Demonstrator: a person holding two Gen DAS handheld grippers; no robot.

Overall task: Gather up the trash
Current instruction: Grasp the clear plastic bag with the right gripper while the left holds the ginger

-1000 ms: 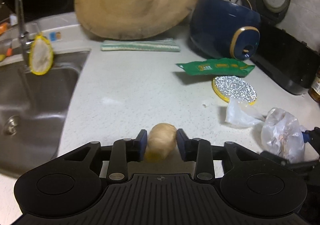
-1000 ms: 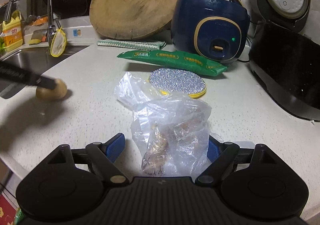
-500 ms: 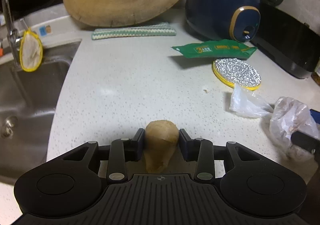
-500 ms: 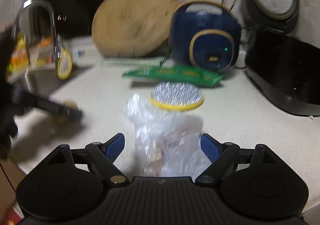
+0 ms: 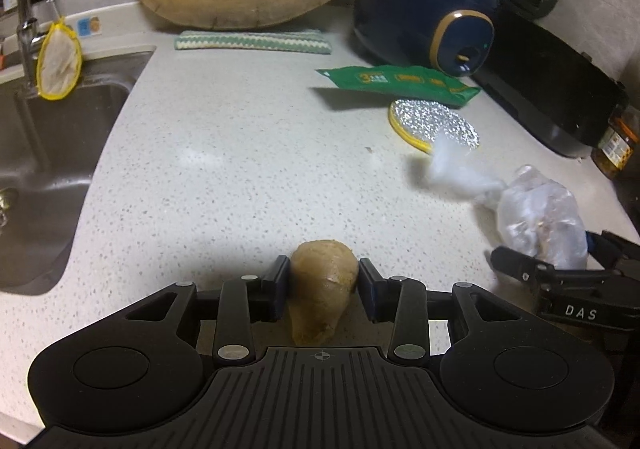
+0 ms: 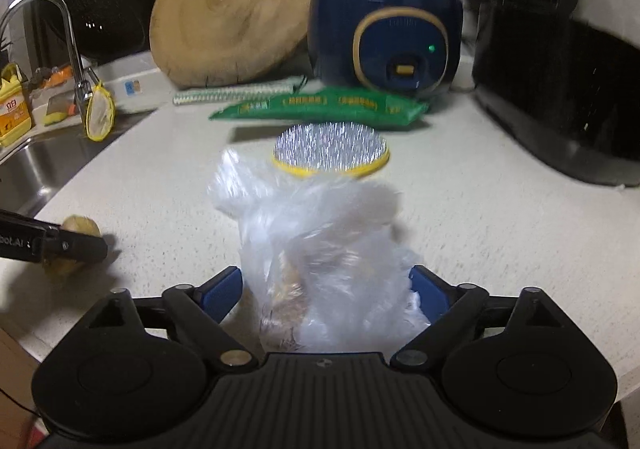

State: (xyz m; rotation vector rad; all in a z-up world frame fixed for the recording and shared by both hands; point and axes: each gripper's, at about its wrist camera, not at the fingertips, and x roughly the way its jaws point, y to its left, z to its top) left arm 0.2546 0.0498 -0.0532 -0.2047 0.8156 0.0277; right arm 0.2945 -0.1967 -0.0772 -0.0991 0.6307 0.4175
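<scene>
Since the earlier frames, the left gripper (image 5: 323,283) has turned the tan lump (image 5: 322,291) so that its narrow end now points back toward the camera, and the jaws of the right gripper (image 6: 326,291) have just been opening around the clear plastic bag (image 6: 320,249).

At the far left, the sink (image 5: 48,153) is sunk into the speckled countertop (image 5: 240,153), with a yellow-rimmed strainer (image 5: 58,63) hanging on the tap. The left gripper is closed narrow on the tan lump, with both pads pressing its sides, near the front edge of the counter.

To the right of it, a green wrapper (image 5: 396,83) lies in front of the blue cooker (image 5: 428,21), and a glittery round scrubber (image 5: 434,123) lies just beside the wrapper.

At the far right, the clear plastic bag, with brownish scraps inside, stands between the blue pads (image 6: 222,291) of the right gripper. The jaws stand wide, and the bag fills most of the gap. Whether the pads press the bag cannot be told, because the picture is blurred.
</scene>
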